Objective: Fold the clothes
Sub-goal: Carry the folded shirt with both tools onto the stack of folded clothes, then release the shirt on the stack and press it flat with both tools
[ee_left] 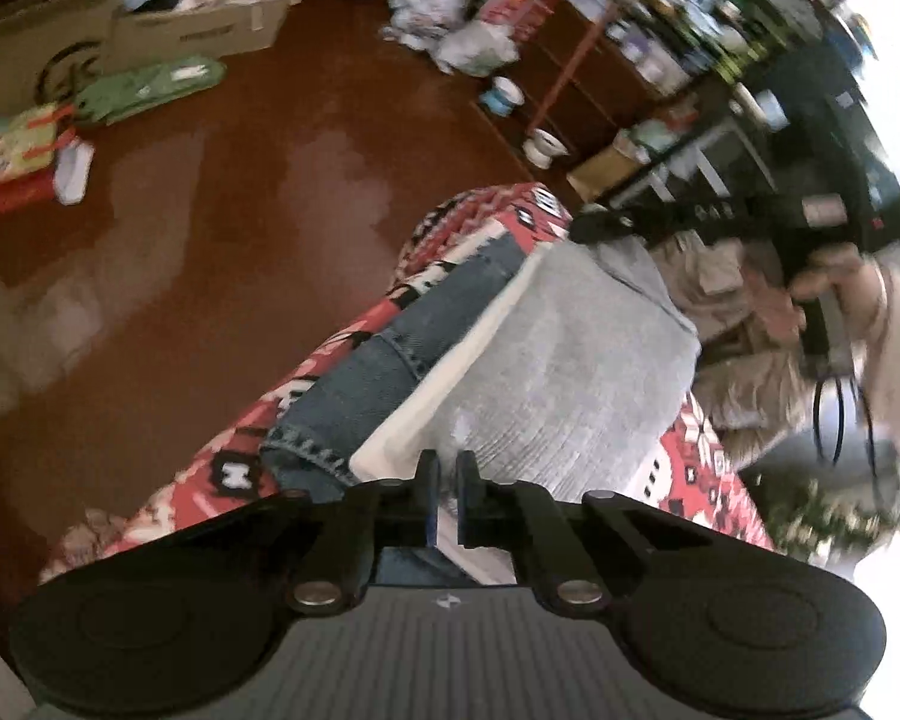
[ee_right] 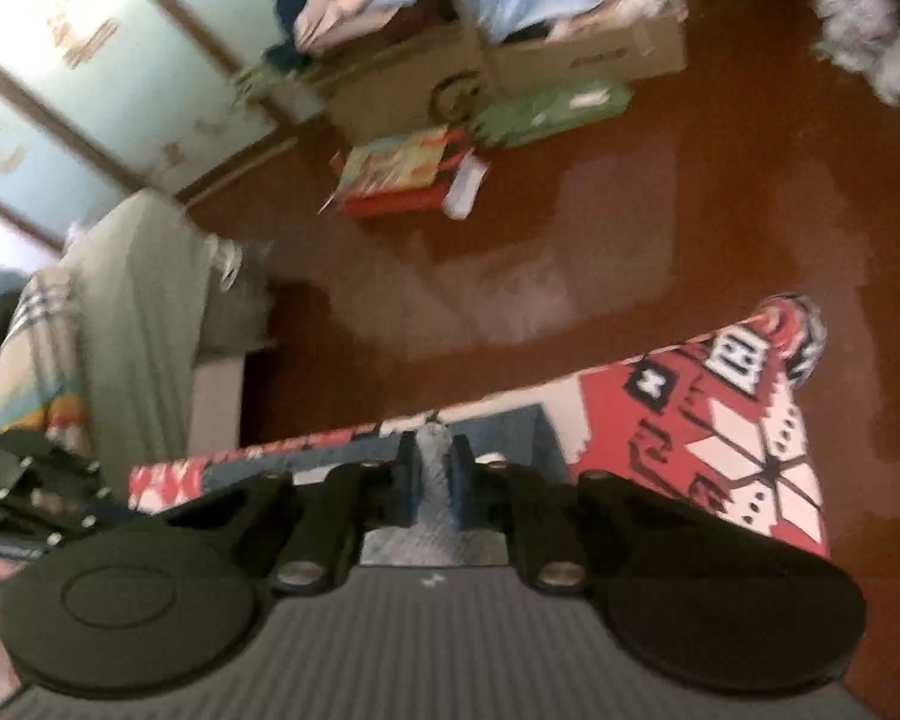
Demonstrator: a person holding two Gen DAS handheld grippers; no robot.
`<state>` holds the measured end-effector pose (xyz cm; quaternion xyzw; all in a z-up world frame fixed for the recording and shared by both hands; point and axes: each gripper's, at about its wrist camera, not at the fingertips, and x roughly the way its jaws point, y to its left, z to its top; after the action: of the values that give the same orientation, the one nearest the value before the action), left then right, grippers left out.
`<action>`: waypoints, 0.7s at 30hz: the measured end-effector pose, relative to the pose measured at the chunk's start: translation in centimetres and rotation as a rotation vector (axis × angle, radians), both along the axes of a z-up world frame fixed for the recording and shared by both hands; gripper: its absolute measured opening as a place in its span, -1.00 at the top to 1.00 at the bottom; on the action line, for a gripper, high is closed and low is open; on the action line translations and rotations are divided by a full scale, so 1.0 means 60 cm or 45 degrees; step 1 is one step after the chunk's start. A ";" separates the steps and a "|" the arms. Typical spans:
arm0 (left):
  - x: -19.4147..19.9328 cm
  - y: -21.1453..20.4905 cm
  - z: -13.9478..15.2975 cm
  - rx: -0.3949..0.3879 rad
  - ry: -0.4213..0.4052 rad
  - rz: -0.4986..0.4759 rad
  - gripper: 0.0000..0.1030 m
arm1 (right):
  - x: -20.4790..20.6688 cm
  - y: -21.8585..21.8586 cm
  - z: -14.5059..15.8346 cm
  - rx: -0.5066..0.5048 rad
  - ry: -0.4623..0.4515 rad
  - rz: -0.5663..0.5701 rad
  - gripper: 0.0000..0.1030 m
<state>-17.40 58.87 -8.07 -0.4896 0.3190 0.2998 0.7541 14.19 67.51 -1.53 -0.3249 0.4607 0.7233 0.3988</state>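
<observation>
Two grippers, left (ee_left: pixel 447 480) and right (ee_right: pixel 435 468), each clenched on the soft, light grey knit garment (ee_left: pixel 570 354) draped over jeans (ee_left: pixel 402 354) on the patterned cloth (ee_right: pixel 738 438); best held by edges.

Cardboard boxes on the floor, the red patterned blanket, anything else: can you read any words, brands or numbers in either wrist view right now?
None can be read.
Brown cardboard box: dark print on its side, too blurred to read.
Neighbouring cardboard box: a round dark logo, no legible letters.
Flat green package: white label, blurred.
Red, white and black patterned blanket: block shapes resemble characters, but not legible as text.
</observation>
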 end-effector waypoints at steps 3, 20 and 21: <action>-0.001 -0.004 -0.011 -0.048 0.016 0.051 0.89 | -0.001 -0.008 0.004 0.045 -0.025 -0.060 0.84; 0.022 -0.013 0.046 -0.113 -0.086 0.353 0.90 | -0.099 -0.115 0.071 0.239 -0.236 -0.069 0.72; 0.032 -0.016 0.037 -0.131 -0.087 0.374 0.90 | -0.113 -0.123 0.062 0.244 -0.262 -0.048 0.73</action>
<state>-15.50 57.93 -5.84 -0.5789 0.2332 0.3732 0.6865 7.42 60.11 2.22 -0.3491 0.3521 0.7192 0.4868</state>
